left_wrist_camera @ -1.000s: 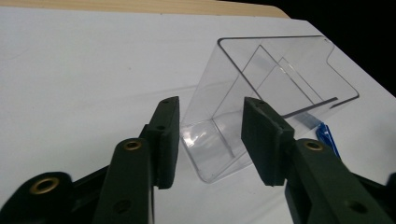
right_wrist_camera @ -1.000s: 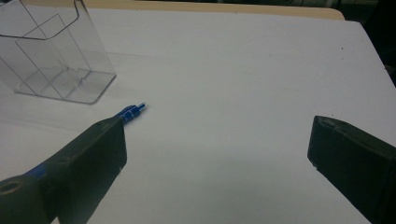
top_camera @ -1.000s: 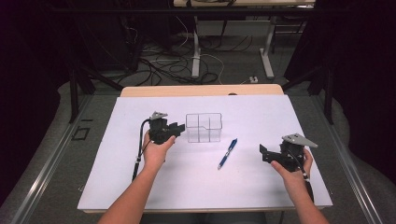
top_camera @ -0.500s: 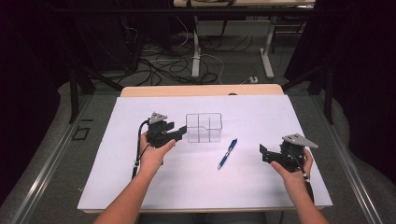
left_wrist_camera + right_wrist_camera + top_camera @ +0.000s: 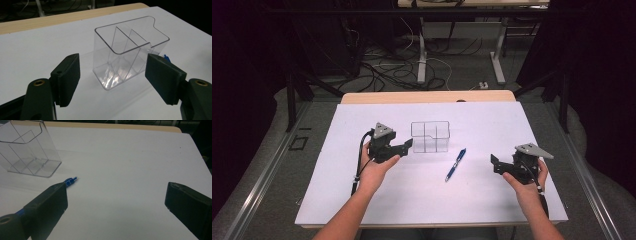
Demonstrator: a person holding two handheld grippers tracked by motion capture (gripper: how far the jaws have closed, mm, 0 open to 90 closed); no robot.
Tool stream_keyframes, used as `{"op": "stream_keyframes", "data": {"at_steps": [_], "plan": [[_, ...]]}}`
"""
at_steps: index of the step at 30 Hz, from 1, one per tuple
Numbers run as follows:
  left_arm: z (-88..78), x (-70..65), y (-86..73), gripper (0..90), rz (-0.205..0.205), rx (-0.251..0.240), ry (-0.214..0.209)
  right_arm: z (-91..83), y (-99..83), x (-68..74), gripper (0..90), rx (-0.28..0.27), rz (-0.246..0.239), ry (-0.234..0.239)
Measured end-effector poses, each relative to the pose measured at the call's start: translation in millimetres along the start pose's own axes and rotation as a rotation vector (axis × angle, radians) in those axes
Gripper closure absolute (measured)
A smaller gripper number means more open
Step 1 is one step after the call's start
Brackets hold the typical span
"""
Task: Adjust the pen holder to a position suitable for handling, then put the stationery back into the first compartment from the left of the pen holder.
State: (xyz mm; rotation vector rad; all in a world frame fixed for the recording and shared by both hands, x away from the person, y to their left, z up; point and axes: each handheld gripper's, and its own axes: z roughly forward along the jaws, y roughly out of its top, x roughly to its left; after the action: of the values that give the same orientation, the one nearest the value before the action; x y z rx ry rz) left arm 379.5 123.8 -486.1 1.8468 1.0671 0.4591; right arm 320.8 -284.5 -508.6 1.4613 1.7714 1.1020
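Note:
A clear plastic organiser box (image 5: 430,136) with inner dividers stands upright on the white table top (image 5: 337,200). My left gripper (image 5: 408,145) sits just left of it and points at its side. In the left gripper view the box (image 5: 130,52) stands a little ahead of the left gripper (image 5: 113,80), whose jaws have just been opening with nothing between the pads. A blue pen (image 5: 455,164) lies to the right of the box. My right gripper (image 5: 493,164) rests open to the pen's right, and the pen's tip (image 5: 71,180) shows past its left pad. The right gripper (image 5: 120,205) holds nothing.
A wooden table edge (image 5: 427,96) runs along the far side of the white top. Behind it are cables and desk legs (image 5: 422,55) on the floor. A cable (image 5: 360,165) trails from the left gripper along the forearm.
The left gripper's jaws have spread wider and the hand has lifted slightly beside the box. Box, pen and right gripper have stayed where they were.

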Motion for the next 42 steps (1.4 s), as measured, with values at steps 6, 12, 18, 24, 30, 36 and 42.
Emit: {"op": "stream_keyframes", "data": {"at_steps": [6, 12, 18, 24, 30, 36, 42], "plan": [[0.1, -10.4, -0.8, 21.2, 0.023, -0.004, -0.023, -2.2, 0.8, -0.5, 4.1, -0.008, 0.002, 0.001], [0.3, -16.3, 0.2, 14.6, -0.004, -0.02, -0.037, -1.3, -0.1, -0.4, 4.1, -0.025, 0.005, -0.004], [4.2, -24.3, -0.3, 1.3, -0.012, -0.007, -0.058, -3.3, 0.4, -1.0, 4.1, -0.013, 0.002, -0.001], [8.2, -35.3, -0.7, 0.2, 0.002, -0.007, -0.078, -3.8, 0.0, -0.4, 4.1, -0.007, 0.011, 0.002], [14.5, -47.4, -1.0, 1.3, 0.025, -0.006, -0.081, -4.0, 0.2, -1.6, 4.1, -0.011, 0.007, 0.004], [24.5, -58.0, -1.1, 3.7, 0.056, 0.003, -0.092, -3.3, 0.7, -0.2, 3.9, -0.014, -0.017, -0.002], [35.4, -71.6, -1.8, 5.7, 0.072, 0.014, -0.102, -1.8, 1.3, 1.6, 3.9, -0.01, -0.011, 0.008]]}}
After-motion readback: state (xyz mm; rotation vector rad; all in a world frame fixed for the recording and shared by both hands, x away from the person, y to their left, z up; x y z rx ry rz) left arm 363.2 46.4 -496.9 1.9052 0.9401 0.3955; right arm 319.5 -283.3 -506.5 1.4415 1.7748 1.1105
